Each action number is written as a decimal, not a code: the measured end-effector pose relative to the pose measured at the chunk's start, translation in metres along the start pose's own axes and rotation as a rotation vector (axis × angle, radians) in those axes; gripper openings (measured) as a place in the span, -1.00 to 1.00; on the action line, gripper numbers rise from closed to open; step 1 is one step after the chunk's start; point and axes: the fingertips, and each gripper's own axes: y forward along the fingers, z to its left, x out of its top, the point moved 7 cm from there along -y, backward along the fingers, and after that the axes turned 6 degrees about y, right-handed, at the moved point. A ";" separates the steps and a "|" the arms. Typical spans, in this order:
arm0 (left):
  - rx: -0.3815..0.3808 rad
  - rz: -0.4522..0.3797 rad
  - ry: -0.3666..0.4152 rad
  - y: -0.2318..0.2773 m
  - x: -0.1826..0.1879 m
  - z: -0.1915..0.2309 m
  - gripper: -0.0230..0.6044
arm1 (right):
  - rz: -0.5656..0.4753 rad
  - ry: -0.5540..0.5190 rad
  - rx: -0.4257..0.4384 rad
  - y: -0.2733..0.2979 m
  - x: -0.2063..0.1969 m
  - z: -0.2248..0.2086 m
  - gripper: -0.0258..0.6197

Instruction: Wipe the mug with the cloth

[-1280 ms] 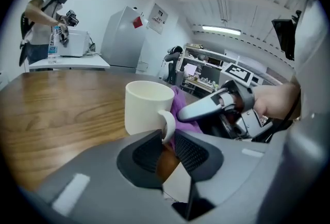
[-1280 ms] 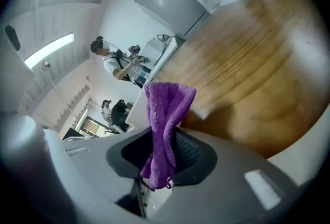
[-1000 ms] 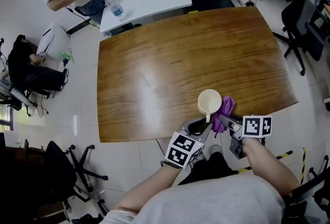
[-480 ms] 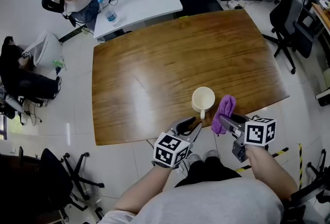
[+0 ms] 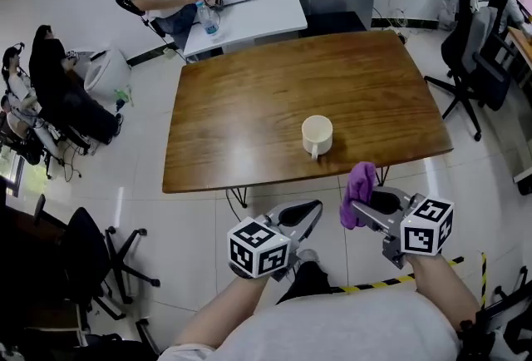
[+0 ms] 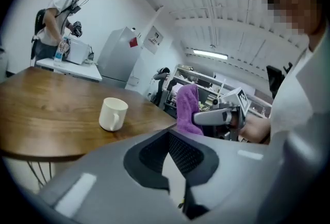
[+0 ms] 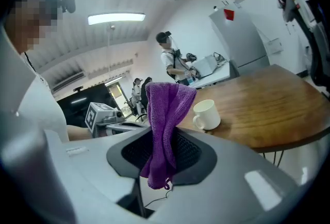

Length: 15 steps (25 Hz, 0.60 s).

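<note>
Right gripper (image 5: 359,210) pinching cloth (image 5: 360,185), keeping it ready for wiping. Left gripper (image 5: 306,213) just closing, pressed together, empty. Mug (image 5: 317,135) sitting unheld on table (image 5: 249,101).

- The purple terry cloth (image 7: 166,114) is pinched between the closed jaws of the right gripper (image 7: 164,166), so the clamped fold is hidden.
- The brown wooden table (image 7: 268,109) runs out past the round edge of the right gripper view. Its left end is lost in the left gripper view's dark rim.
- The cream ceramic mug (image 6: 113,113) hides its far wall in both gripper views.
- The person's grey shirt (image 5: 332,334) is cut off by the head view's bottom edge.
- The clear plastic bottle (image 5: 208,21) is too small for its label to be read.
</note>
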 end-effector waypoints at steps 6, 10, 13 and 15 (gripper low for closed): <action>0.009 -0.055 0.034 -0.039 -0.036 -0.154 -0.92 | 0.035 -0.237 0.032 -0.109 -0.069 0.078 -0.59; -0.001 -0.050 0.056 -0.052 -0.051 -0.243 -0.92 | 0.036 -0.370 0.059 -0.176 -0.099 0.128 -0.59; -0.003 -0.051 0.148 -0.061 -0.041 -0.285 -0.92 | 0.022 -0.406 0.079 -0.209 -0.104 0.152 -0.59; -0.004 -0.058 0.192 -0.069 -0.037 -0.302 -0.92 | 0.027 -0.407 0.078 -0.221 -0.112 0.164 -0.59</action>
